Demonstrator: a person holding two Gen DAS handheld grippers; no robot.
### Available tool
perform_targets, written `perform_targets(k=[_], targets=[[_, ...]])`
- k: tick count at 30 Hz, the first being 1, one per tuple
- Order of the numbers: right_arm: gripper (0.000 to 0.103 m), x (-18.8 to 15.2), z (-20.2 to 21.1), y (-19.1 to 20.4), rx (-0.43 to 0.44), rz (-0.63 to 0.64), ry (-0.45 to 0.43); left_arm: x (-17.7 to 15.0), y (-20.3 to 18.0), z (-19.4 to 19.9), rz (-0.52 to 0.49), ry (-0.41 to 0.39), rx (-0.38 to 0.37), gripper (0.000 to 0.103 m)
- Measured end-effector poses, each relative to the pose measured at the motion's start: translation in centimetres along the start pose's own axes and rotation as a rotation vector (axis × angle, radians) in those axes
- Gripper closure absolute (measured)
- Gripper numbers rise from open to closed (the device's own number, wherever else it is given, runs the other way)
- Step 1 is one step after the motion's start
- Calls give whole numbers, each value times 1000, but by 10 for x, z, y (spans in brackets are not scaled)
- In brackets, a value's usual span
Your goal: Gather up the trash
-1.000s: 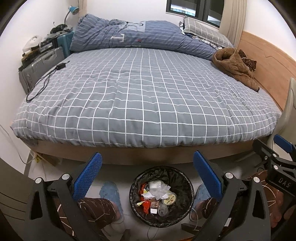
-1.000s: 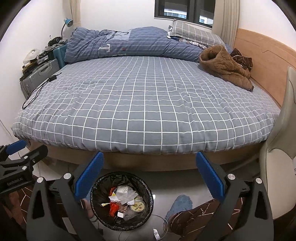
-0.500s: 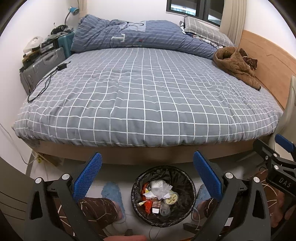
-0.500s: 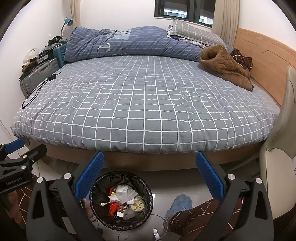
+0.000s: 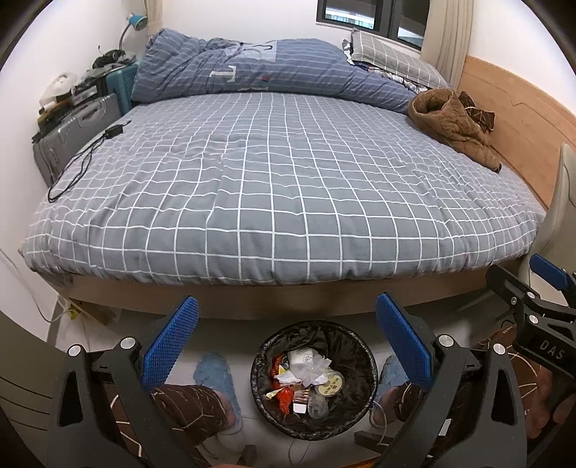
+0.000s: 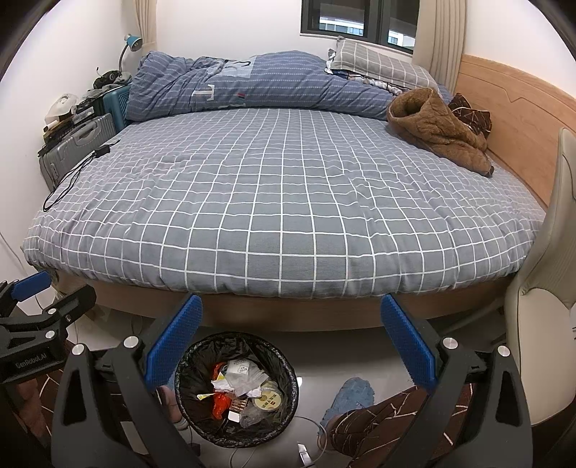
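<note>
Left wrist view shows the trash bin (image 5: 312,378) on the pale floor, near the foot of the bed (image 5: 280,187), low in the middle of the picture; it is round, lined with a black bag, and inside it lie crumpled white paper (image 5: 306,365), a red wrapper (image 5: 282,394) and a small round lid (image 5: 329,387). The bin stands between the person's two legs in brown patterned trousers; a blue slipper (image 5: 212,370) is just left of it.

The left gripper (image 5: 286,342) hovers above the bin with its jaws spread wide and nothing between the blue pads (image 5: 171,342); the bin appears in the gap between them. In the right wrist view the right gripper (image 6: 289,342) is also spread wide and holds nothing; the bin (image 6: 235,388) sits low and to the left there, partly behind the left pad (image 6: 174,342). Each gripper shows at the edge of the other's view, so they are side by side.

Farther away, the bed carries a grey cover with white squares; a folded blue duvet (image 5: 266,68) and a pillow (image 5: 392,59) lie at its far end; a brown fleece garment (image 5: 450,126) rests at the far right, beside the wooden headboard (image 5: 518,122). A black cable (image 5: 77,169) lies on the left edge of the bed; a grey suitcase (image 5: 72,133) stands beside it on the left; a blue lamp (image 5: 135,21) is in the far left corner.
</note>
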State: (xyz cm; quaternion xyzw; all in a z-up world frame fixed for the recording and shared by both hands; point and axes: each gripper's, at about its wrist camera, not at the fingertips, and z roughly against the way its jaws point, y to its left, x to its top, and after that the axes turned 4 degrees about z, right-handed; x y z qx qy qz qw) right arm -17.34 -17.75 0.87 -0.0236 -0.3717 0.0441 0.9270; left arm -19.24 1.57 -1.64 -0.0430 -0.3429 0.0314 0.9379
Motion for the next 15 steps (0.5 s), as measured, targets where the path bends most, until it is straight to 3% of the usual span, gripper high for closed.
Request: perform_targets(k=[15], targets=[[8, 1, 2, 3, 5, 2, -6, 1, 2, 1, -13, -11, 24, 6]])
